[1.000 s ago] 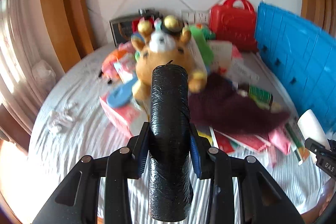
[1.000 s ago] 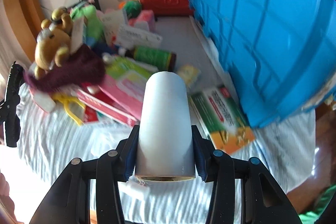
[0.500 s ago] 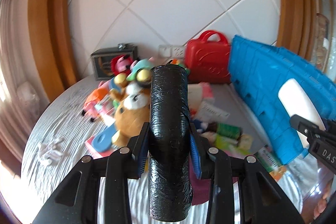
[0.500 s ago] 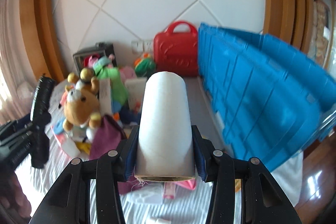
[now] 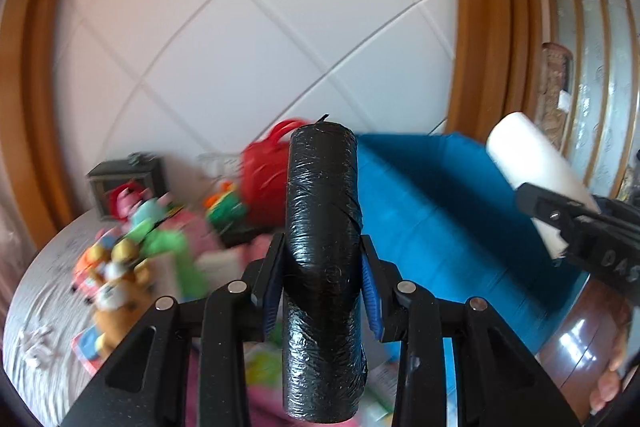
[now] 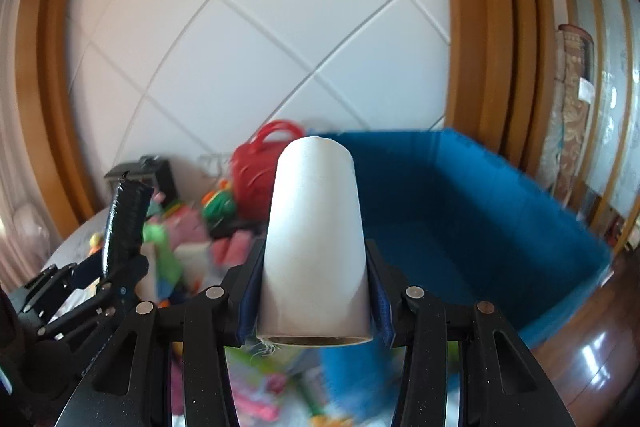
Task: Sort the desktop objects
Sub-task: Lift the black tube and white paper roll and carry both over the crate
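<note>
My left gripper is shut on a black roll wrapped in glossy film, its pads pinching the roll's middle. A white roll with a cardboard core is clamped in my right gripper. Both are raised above the table, beside the blue bin, whose open inside shows in the right wrist view. The white roll and right gripper appear at the right edge of the left wrist view. The black roll and left gripper show at the left of the right wrist view.
A pile of toys and boxes covers the white cloth: a brown plush, green plush, red case and dark box by the tiled wall. The blue bin stands right. A person's fingers show low right.
Both grippers have risen with their rolls and tilted up, so the wall now fills the upper view. The blue bin's open top has come into sight; the toy pile has dropped lower.
</note>
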Motion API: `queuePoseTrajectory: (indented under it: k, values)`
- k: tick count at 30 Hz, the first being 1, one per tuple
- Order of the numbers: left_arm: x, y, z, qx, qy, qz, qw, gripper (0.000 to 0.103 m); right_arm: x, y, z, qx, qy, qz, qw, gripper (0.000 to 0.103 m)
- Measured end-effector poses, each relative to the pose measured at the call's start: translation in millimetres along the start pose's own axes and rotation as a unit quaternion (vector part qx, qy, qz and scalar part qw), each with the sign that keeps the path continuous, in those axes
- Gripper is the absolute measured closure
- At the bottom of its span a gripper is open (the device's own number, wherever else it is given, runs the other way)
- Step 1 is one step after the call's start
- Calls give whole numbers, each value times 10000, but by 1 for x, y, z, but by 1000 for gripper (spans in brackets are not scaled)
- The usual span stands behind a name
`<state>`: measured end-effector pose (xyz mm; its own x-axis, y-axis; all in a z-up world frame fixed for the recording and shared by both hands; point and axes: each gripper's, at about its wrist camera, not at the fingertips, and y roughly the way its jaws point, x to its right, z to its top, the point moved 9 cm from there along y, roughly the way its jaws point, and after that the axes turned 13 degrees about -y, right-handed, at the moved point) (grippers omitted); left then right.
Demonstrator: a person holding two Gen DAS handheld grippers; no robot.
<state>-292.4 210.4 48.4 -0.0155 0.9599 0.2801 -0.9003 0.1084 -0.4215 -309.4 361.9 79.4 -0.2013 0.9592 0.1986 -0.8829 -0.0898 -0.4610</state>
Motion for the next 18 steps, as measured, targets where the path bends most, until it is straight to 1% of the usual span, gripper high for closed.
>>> queuePoseTrajectory:
  k: [1, 3, 4, 6, 8, 10, 12, 13, 15, 16, 17, 18]
  values:
    - [22, 8, 9, 7, -30, -36, 10000, 69, 26, 7, 9, 11, -19, -1, 10000, 58]
    - [63, 26, 27, -32, -80, -102, 9999, 69, 65, 23, 22, -27, -68, -17, 10000, 58]
    - [83, 37, 36, -62, -101, -138, 9998, 69, 91, 36, 30, -82, -153, -75, 9998, 58]
    - [122, 61, 54, -111, -165, -155, 9997, 69, 126, 59, 39, -212, -297, -178, 9992, 58]
    - [151, 86, 67, -200, -239, -137, 9994, 69, 159, 91, 40, -459, -387, -161, 9981, 58]
    - [178, 122, 73, -484, -363, -187, 9980, 69, 185, 126, 35, -769, -449, -110, 9960, 58]
    - [199, 160, 67, -861, -394, -161, 9954, 69, 204, 159, 21, -1100, -520, -91, 9925, 58]
    - [205, 179, 60, -1044, -363, -54, 9939, 69, 212, 179, 9, -1315, -556, -86, 9897, 58]
    - [212, 221, 38, -1445, -234, 317, 9887, 69, 225, 212, -16, -1739, -548, 30, 9832, 58]
    - [211, 242, 23, -1687, -207, 518, 9841, 69, 229, 230, -34, -2009, -503, 109, 9783, 58]
    - [209, 254, 13, -1856, -197, 645, 9803, 69, 231, 241, -48, -2217, -491, 151, 9738, 58]
    - [205, 272, -2, -2089, -152, 868, 9740, 69, 233, 255, -67, -2488, -493, 209, 9671, 58]
